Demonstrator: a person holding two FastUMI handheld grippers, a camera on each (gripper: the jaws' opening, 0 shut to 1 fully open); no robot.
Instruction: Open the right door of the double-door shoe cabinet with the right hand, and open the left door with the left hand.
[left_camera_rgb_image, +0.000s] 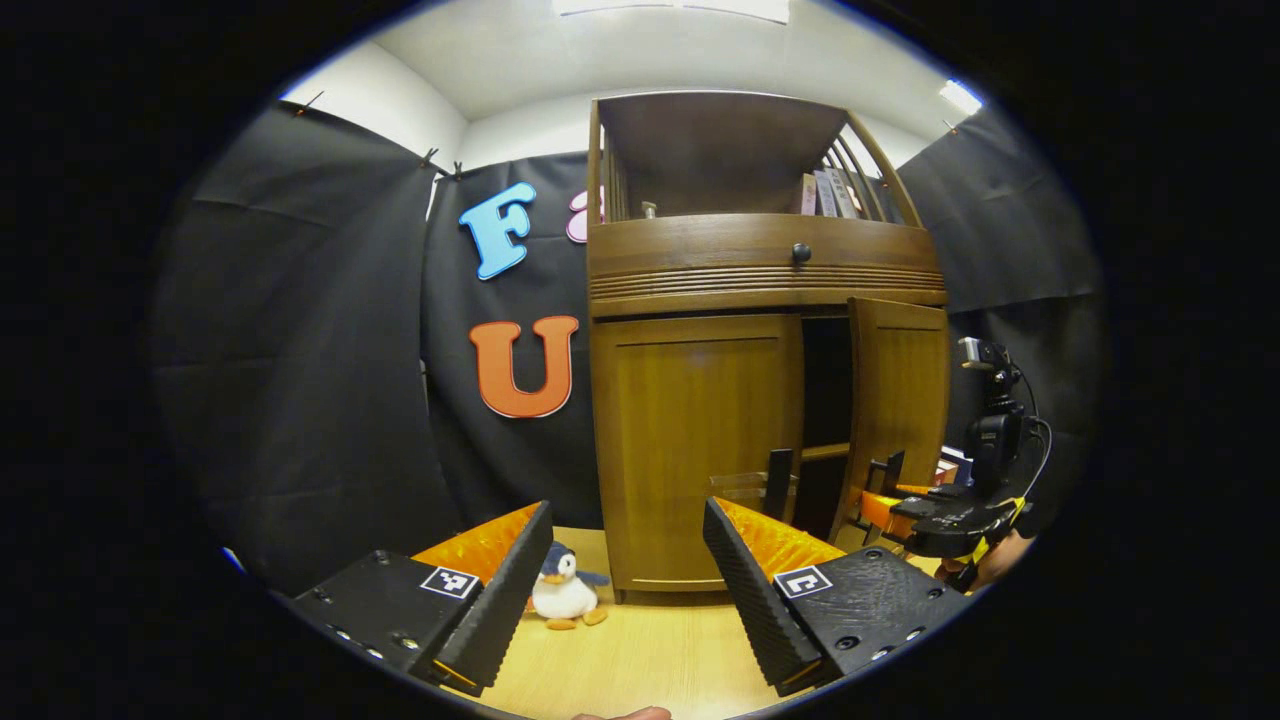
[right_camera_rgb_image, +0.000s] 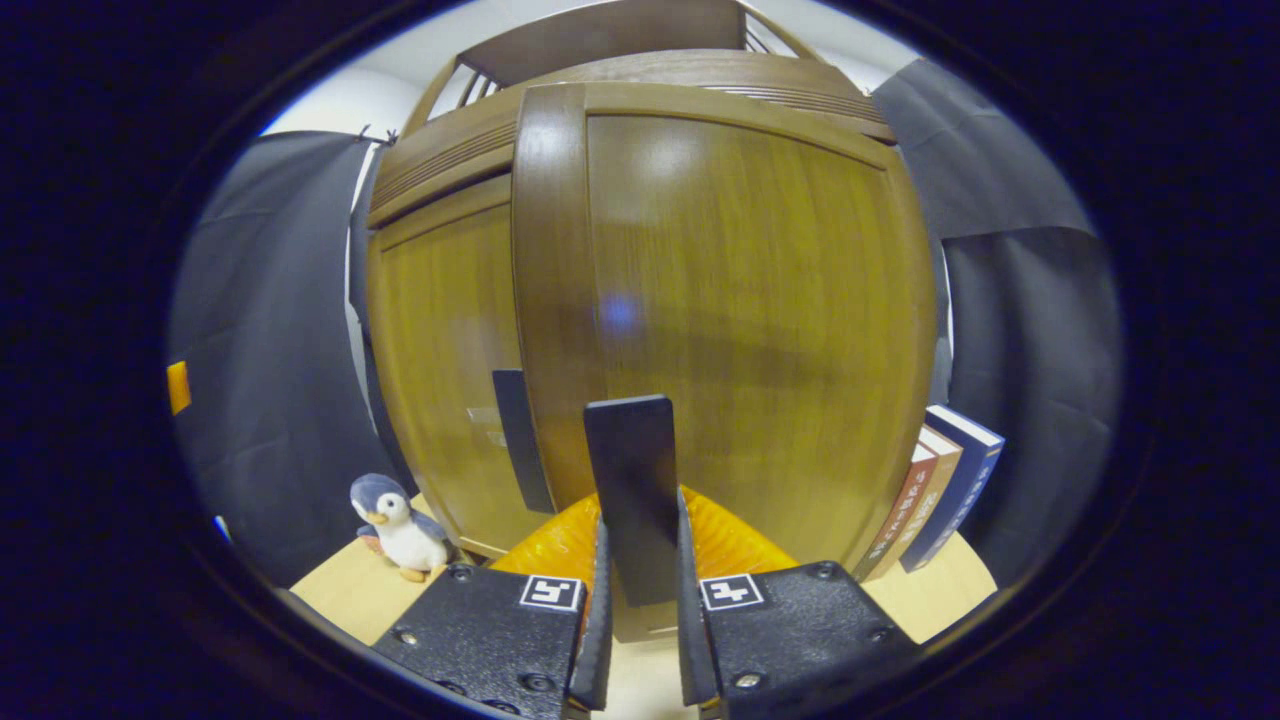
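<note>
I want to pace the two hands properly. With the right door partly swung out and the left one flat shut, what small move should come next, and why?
Probably keep drawing the right gripper outward: it is shut on the right door's handle, and the right door stands only partly open. The left gripper is open and back from the closed left door, so its turn comes after.

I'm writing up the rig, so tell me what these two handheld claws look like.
Each claw has two black blocky finger mounts with screws and a small square black-and-white marker on top, plus orange ribbed parts behind the fingers. The left claw has ridged inner faces. The right claw, seen from the left gripper view, carries a black camera unit with black cables on top.
</note>
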